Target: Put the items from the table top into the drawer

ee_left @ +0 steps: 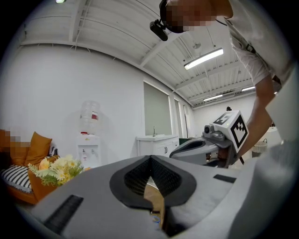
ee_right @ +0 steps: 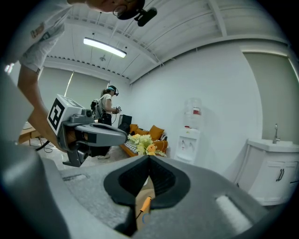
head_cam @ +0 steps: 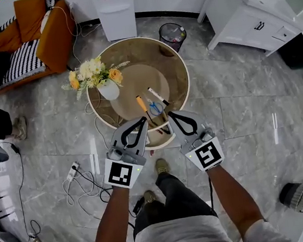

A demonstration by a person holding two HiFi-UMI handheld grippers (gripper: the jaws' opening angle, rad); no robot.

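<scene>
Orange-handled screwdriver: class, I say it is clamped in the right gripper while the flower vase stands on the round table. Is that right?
Not quite. The orange-handled screwdriver is not in the right gripper. It lies on the round table, as the head view shows, and the right gripper view shows those jaws shut on nothing. The flower vase does stand on the table.

vase (head_cam: 108, 88) left on table (head_cam: 175, 65), right side open
</scene>
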